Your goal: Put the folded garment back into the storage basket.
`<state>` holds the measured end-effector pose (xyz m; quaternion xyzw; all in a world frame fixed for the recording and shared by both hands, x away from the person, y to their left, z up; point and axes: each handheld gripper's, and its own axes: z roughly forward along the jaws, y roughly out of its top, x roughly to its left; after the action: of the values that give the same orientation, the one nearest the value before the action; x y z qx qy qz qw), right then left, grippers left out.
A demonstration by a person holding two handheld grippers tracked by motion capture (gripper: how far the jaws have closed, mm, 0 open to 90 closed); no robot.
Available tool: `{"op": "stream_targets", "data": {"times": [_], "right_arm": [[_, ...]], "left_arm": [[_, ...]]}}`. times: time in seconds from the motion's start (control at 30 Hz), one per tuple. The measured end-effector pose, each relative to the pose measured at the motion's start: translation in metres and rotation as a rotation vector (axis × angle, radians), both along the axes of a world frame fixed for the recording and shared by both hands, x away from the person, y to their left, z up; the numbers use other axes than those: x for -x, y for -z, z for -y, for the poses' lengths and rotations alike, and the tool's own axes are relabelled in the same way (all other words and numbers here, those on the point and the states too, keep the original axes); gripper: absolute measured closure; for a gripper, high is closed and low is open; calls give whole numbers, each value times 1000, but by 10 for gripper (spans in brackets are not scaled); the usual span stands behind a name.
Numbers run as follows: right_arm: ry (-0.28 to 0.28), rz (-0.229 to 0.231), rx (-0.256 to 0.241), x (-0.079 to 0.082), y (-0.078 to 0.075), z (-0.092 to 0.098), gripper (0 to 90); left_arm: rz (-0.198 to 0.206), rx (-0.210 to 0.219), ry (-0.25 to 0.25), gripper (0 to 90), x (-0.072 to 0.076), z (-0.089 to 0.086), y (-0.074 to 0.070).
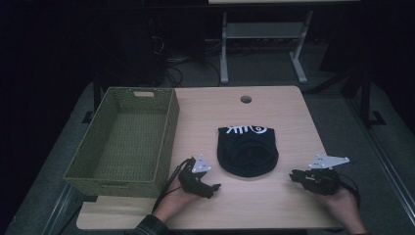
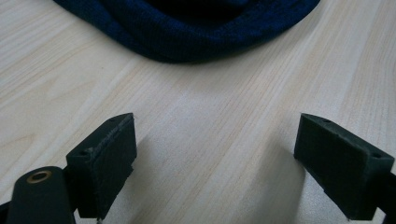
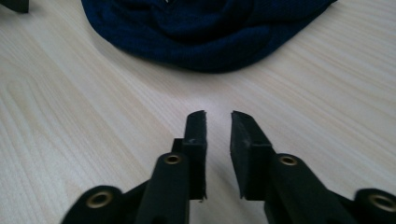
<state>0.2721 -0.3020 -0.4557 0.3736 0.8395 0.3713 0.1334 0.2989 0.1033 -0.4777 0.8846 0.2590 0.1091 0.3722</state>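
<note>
I hold my left gripper (image 1: 213,186) and right gripper (image 1: 294,175) low over the pale wooden table (image 1: 286,117), flanking a crumpled dark navy knitted garment (image 1: 247,151). Left jaws stand wide apart, right jaws nearly together, both empty. The woven green rectangular basket (image 1: 125,139) sits open at the table's left, probably to receive it.

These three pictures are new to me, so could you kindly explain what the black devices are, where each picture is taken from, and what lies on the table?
A person holds a black two-jaw hand tool in each hand: the left gripper and the right gripper. The big picture looks down from above the person's side. The other two come from cameras riding on each gripper, looking along its fingers. On the light wooden table lies a dark blue knitted garment with a white print, between the grippers, and a green woven basket stands at the left. Nothing is held: the left jaws stand wide apart, the right ones nearly closed with a narrow gap.
</note>
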Motion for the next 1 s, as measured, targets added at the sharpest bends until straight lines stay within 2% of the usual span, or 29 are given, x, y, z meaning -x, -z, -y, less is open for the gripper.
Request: {"op": "stream_targets", "data": {"times": [0.27,0.43,1.0], "right_arm": [[-1,3,-30,-5,-8,-1,897],[-1,6,-45,-17,-13,-1,900],[-51,19,-42,-51,-28,-12,900]], "left_arm": [[0,0,0,121,0,0,0],[0,0,1,121,0,0,0],[0,0,0,121,0,0,0]]}}
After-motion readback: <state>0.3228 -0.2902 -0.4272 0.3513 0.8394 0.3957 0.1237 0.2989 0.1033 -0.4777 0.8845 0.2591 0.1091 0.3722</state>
